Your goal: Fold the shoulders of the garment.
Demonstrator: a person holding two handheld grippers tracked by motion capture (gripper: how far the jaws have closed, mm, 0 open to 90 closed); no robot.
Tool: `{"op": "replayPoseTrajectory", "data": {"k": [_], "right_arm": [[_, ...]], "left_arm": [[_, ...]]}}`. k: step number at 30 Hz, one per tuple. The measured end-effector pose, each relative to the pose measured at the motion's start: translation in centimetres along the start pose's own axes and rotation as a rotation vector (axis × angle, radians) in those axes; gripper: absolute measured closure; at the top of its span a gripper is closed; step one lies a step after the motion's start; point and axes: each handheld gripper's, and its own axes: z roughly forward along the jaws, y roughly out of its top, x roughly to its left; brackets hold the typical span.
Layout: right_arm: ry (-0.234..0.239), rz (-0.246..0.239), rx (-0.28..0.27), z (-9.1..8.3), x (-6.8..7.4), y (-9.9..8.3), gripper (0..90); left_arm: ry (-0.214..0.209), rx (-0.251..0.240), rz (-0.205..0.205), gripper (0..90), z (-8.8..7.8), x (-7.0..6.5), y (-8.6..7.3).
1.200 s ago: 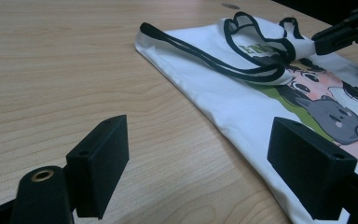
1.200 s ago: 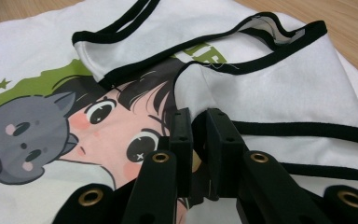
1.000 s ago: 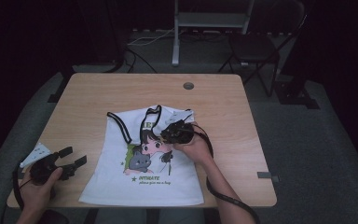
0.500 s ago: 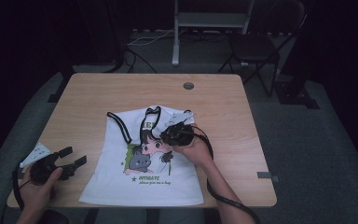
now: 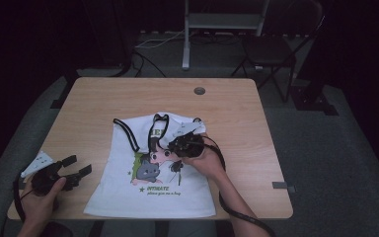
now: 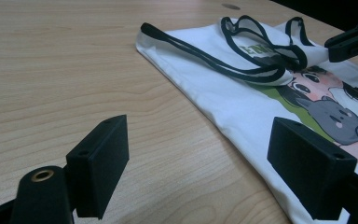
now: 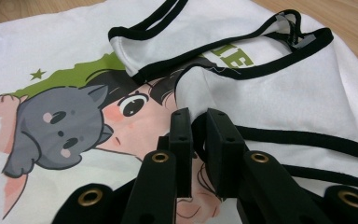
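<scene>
Our white top [image 5: 150, 190] lies flat on the table [image 5: 98, 103], its upper part folded down. It's soft and light, so we pinch the black-trimmed edge: right gripper [image 7: 199, 122] jaws pressed together on it, left gripper [image 6: 214, 163] jaws spread, beside it.

A dim recording studio or lab space

A lone wooden table [image 5: 103, 106] stands on grey carpet [image 5: 325, 148], cables [image 5: 148, 47] and a folding chair [image 5: 276, 44] behind.

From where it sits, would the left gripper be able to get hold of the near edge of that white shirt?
Probably yes. The left gripper rests open on the table just beside the shirt, with bare wood between its jaws and the hem. The right gripper is shut on the folded top, well away.
</scene>
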Motion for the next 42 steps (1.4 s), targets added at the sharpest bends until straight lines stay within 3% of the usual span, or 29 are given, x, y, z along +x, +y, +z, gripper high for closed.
{"op": "replayPoseTrajectory", "data": {"k": [24, 30, 32, 37, 39, 42], "right_arm": [[0.021, -0.035, 0.029, -0.1, 0.9, -0.7, 80.6], [0.038, -0.052, 0.052, 0.2, 1.0, -1.1, 74.9], [0.045, -0.041, 0.045, 0.1, 1.0, -1.0, 71.7], [0.041, 0.061, -0.079, -0.9, -0.3, 0.2, 59.1], [0.007, 0.084, -0.079, -0.8, -0.7, 0.6, 55.2], [-0.044, 0.119, -0.034, 0.2, -1.2, 0.7, 52.2]], "left_arm": [[0.002, 0.000, -0.001, 20.1, 0.0, 0.0, 0.0], [0.001, 0.000, -0.001, 20.1, 0.0, 0.0, 0.0], [0.000, 0.001, -0.001, 20.1, 0.0, 0.0, 0.0], [0.001, 0.001, -0.001, 20.1, 0.0, 0.0, 0.0], [0.001, 0.000, -0.001, 20.1, 0.0, 0.0, 0.0], [0.000, 0.000, -0.001, 20.1, 0.0, 0.0, 0.0]]}}
